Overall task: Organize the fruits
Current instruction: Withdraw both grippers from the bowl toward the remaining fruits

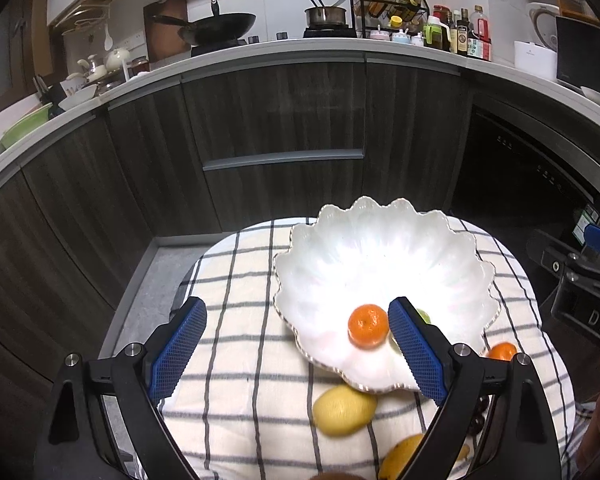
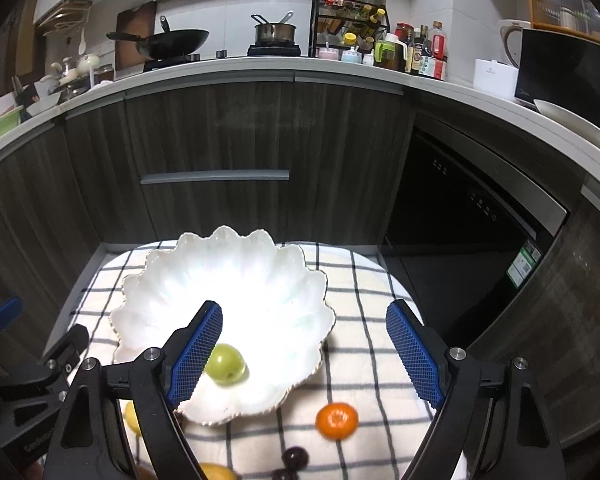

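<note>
Both blue-padded grippers, left (image 1: 296, 354) and right (image 2: 304, 354), hang wide apart and empty above the white scalloped shell-shaped bowl (image 2: 172, 280) holding an orange mandarin (image 1: 368, 325) and a green round fruit (image 2: 225, 363), with a second mandarin (image 2: 337, 420) and a yellow lemon (image 1: 343, 410) on the checked cloth (image 2: 364, 344) nearby.
</note>
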`<action>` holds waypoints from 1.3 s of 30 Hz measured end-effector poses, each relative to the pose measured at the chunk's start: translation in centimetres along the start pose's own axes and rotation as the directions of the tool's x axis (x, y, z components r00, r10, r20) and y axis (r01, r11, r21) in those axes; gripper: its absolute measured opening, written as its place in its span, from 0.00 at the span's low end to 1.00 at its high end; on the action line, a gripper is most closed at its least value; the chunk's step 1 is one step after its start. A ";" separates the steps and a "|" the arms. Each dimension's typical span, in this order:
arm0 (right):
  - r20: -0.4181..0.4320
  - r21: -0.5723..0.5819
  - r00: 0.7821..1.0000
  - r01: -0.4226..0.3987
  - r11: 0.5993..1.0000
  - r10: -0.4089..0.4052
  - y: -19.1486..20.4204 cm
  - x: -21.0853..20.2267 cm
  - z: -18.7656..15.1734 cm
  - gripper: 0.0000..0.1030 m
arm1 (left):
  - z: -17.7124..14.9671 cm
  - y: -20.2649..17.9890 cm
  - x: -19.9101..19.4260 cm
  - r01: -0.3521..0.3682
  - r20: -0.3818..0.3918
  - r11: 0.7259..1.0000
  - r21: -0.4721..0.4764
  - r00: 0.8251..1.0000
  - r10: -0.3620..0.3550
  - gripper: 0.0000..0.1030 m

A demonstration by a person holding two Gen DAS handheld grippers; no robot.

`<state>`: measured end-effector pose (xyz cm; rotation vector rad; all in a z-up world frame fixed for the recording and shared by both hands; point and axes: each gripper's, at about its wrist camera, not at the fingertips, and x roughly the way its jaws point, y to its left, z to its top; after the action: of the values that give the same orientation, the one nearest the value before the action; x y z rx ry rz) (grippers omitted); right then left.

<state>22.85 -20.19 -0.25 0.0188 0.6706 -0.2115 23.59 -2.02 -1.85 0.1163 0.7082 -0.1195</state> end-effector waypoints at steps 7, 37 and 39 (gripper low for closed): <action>-0.002 0.024 1.000 0.000 1.000 0.000 -0.3 -1.6 -1.8 0.82 | -2.0 0.0 -1.9 -0.004 0.015 1.000 0.013 1.000 0.004 0.91; -0.100 0.033 0.995 0.027 0.999 -0.024 0.2 -3.7 -12.3 0.82 | -11.7 -0.5 -3.0 0.043 -0.018 0.997 0.071 0.999 -0.042 0.91; -0.112 0.032 0.993 0.027 0.999 -0.023 0.3 -3.6 -13.1 0.82 | -12.2 -0.5 -2.8 0.054 -0.027 0.996 0.076 0.998 -0.052 0.91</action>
<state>12.10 -18.13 -8.28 0.0542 0.7790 -0.2471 13.59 -0.53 -9.21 0.1724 0.7325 -0.1963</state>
